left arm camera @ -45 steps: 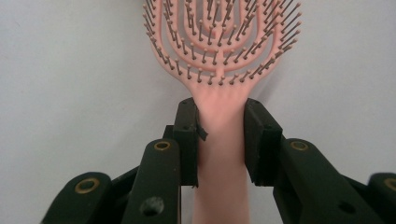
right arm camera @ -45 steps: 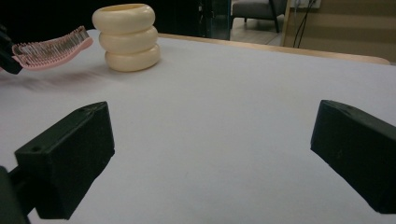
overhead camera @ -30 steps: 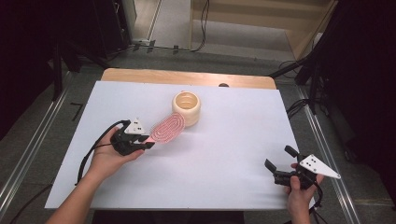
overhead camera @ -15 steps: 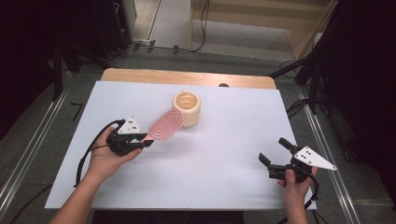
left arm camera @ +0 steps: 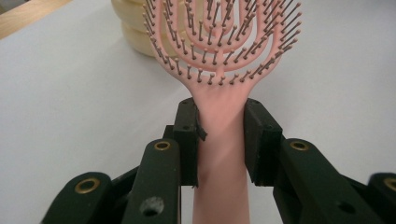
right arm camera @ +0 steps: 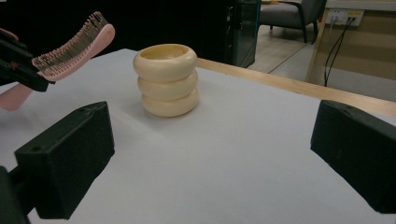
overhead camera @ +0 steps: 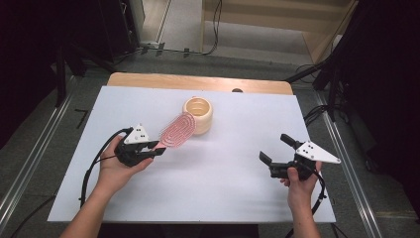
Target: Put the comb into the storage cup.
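On the table's left side: my left tongs [overhead camera: 157, 150] clamp the pink hairbrush [left arm camera: 219, 116] handle.
Hairbrush: raised, head just beside the cream ribbed holder [overhead camera: 199, 114].
Right tongs [overhead camera: 277, 151]: wide apart, holding nothing, over the white table [overhead camera: 233, 183].

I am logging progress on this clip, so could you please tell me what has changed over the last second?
The right tool, open and empty, moved left across the table toward the middle. The left tool shifted slightly left with the pink hairbrush, whose head sits by the cream holder. Unchanged: the left tool's grip on the brush handle and the holder's place on the white table.
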A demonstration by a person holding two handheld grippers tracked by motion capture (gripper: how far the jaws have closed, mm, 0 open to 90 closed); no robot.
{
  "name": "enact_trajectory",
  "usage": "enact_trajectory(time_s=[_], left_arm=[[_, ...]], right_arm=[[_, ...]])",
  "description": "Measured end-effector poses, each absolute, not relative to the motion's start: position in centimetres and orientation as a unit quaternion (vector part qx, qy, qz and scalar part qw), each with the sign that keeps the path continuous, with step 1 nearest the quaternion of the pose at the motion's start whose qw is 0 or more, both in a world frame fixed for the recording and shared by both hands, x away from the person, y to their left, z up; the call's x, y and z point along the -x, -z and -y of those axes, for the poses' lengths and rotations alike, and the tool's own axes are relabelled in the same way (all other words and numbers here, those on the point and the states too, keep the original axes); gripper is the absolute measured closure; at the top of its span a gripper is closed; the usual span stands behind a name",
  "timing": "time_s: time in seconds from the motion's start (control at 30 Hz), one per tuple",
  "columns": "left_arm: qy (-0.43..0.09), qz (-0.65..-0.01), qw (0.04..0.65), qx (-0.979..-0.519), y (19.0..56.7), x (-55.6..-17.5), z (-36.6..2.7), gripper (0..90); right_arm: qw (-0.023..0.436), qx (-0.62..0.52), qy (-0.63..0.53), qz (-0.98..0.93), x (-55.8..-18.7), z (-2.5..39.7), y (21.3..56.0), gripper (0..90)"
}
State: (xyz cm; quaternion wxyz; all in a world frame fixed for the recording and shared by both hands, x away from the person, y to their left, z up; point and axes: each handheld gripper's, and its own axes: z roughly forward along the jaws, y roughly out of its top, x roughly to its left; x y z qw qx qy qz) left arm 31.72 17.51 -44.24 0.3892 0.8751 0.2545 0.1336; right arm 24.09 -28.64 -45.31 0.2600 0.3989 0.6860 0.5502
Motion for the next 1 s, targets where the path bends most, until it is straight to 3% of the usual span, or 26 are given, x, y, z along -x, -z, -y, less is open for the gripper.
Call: enact_trajectory(time_s=[1.0], left_arm=[[-0.134, -0.251, 0.441, -0.851, 45.1, -30.7, -16.8, 70.2]], right_arm=[[0.233, -0.371, -0.558, -0.705, -26.5, 19.4, 43.1, 0.0]])
